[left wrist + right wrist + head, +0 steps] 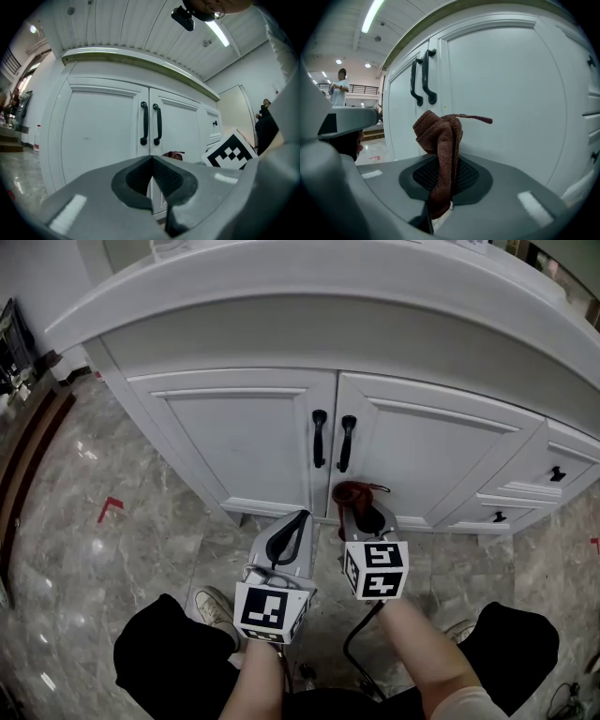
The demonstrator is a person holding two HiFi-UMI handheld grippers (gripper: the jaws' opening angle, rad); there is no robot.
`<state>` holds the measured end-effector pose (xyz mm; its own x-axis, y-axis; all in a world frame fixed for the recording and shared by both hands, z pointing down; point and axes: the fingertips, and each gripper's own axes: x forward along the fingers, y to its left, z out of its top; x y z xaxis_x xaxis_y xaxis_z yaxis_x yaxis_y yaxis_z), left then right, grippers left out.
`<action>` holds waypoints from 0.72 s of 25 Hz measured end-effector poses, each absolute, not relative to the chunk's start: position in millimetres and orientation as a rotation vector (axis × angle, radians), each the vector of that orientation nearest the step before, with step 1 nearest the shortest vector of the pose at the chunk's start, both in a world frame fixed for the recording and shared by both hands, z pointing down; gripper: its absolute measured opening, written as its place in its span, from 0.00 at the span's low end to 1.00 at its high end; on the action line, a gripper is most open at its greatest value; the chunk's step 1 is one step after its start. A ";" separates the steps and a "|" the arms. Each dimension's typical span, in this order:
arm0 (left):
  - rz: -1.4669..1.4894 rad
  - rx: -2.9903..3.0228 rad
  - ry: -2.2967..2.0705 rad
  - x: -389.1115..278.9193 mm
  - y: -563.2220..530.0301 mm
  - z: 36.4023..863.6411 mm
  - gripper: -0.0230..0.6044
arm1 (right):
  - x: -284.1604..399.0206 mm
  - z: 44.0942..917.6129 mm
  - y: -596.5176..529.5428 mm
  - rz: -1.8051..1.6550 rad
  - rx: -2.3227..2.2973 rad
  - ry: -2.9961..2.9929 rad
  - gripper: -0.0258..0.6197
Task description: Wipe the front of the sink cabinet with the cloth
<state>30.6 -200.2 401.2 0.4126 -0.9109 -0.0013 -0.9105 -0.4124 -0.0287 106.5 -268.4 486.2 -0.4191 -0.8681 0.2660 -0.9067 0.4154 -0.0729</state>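
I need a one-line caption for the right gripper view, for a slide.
Right gripper, shut on a brown cloth, faces the white cabinet door.

There is one sink cabinet [281, 334] with two doors [234, 442] [441, 460], two black handles [319, 439] [346, 443], two drawers [572, 454] [520, 505] and two black knobs [557, 474] [499, 517]. There are two grippers, the left gripper [302, 515] and the right gripper [364, 510], and one brownish-red cloth [356, 489].

Cabinet doors [234, 442] offer flat open faces; two black handles [319, 439] jut mid-seam.
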 end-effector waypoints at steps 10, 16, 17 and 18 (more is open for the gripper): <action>-0.027 -2.672 1.618 71.7 -207.2 404.0 0.04 | 196.1 484.6 -268.1 0.351 1.763 -2.368 0.17; -0.021 -2.706 1.572 97.4 -211.7 405.7 0.04 | 249.1 484.0 -265.6 0.375 1.865 -2.291 0.17; -0.024 -2.711 1.564 101.6 -211.6 406.2 0.04 | 255.8 483.4 -265.0 0.374 1.878 -2.279 0.17; -0.024 -2.715 1.559 105.3 -211.2 406.5 0.04 | 263.0 482.6 -264.3 0.372 1.892 -2.267 0.17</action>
